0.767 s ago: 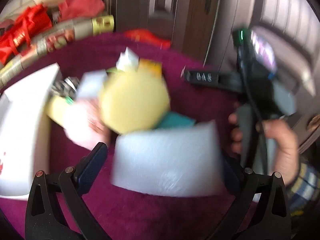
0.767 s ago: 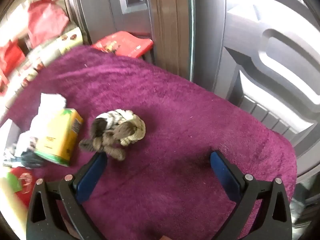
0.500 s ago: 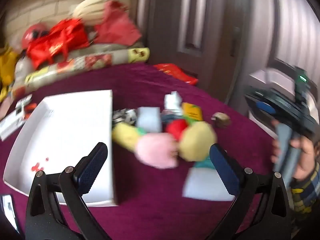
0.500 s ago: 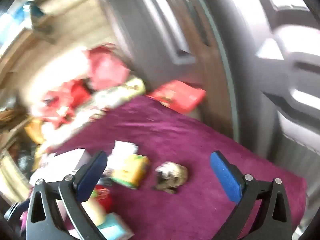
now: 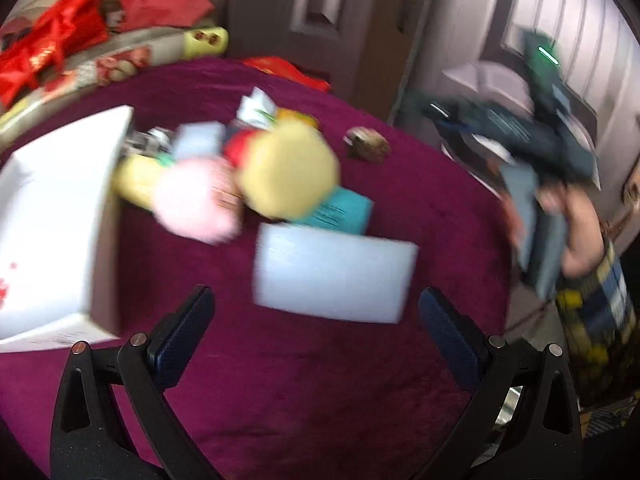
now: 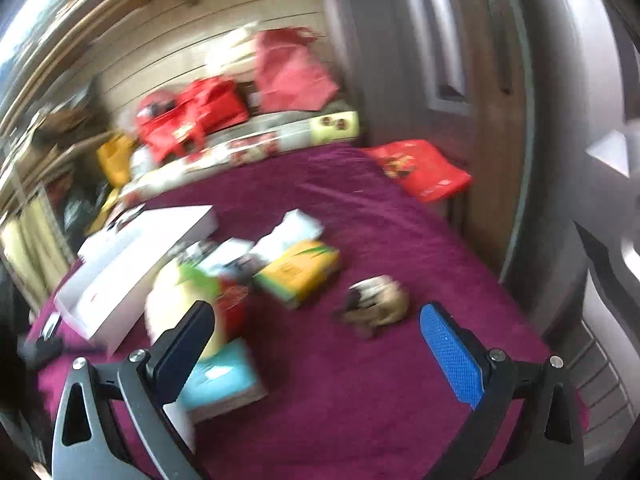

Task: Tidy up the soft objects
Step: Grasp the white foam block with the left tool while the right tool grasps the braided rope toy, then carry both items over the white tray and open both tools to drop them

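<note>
A heap of soft things lies on the purple cloth (image 5: pixel 320 380): a yellow round plush (image 5: pixel 288 172), a pink fluffy ball (image 5: pixel 192 204), a white foam block (image 5: pixel 332 276), a teal packet (image 5: pixel 344 212) and a brown knotted rope toy (image 5: pixel 366 146). A white open box (image 5: pixel 52 208) stands left of the heap. My left gripper (image 5: pixel 316 328) is open, just short of the foam block. In the right wrist view my right gripper (image 6: pixel 318 344) is open above the cloth, the rope toy (image 6: pixel 378 306) just ahead of it, right of centre, with a yellow-green carton (image 6: pixel 298 274), the teal packet (image 6: pixel 224 380) and the box (image 6: pixel 132 264) further left.
Red bags (image 6: pixel 192 116) and a long printed box (image 6: pixel 248 148) line the cloth's far edge by a slatted wall. A red bag (image 6: pixel 420 168) lies at the far right corner. Grey panelled doors (image 6: pixel 560 160) stand close on the right. A hand holds the other gripper (image 5: pixel 532 160) at right.
Both views have swung. The left gripper has come closer to the heap, the foam block now nearer its fingers. The right gripper has pulled back and tilted up, showing more of the room.
</note>
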`<control>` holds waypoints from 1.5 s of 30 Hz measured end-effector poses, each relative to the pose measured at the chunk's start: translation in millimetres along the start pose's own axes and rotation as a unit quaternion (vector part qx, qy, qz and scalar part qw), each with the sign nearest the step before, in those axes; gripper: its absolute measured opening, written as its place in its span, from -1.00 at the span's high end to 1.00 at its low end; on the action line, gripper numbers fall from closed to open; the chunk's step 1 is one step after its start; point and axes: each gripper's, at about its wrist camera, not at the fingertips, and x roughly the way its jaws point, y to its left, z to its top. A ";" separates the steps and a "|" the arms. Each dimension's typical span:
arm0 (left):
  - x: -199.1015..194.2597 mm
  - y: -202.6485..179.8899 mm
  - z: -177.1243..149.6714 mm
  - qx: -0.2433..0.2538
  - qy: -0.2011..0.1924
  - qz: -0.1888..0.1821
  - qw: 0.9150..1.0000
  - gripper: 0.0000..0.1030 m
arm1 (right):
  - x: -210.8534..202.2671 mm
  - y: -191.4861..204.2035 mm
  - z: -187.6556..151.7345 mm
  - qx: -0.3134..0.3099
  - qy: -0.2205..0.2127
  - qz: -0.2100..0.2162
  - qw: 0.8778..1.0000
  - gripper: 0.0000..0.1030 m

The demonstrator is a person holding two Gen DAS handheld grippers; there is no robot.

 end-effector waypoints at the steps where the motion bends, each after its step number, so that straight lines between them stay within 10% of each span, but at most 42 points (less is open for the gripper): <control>1: 5.2 -7.8 -1.0 0.005 0.009 0.005 1.000 -0.99 | 10.2 -3.0 3.8 -0.006 0.012 -0.010 1.000 -1.00; 12: 40.9 -9.0 10.3 0.024 0.070 0.023 0.997 -0.76 | 97.2 2.1 -4.0 -0.063 0.143 -0.034 0.987 -0.47; 16: 26.2 -4.8 3.6 0.016 0.040 0.013 0.999 -0.75 | 83.8 2.4 -6.5 -0.068 0.124 -0.029 0.990 0.47; 29: -52.2 7.0 17.0 -0.011 -0.079 0.070 0.994 -0.75 | -31.8 15.0 26.8 0.011 -0.021 0.054 0.998 0.50; 45: -146.3 86.5 39.6 -0.093 -0.214 0.155 0.960 -0.75 | -77.3 110.9 81.8 -0.004 -0.095 0.201 0.975 0.49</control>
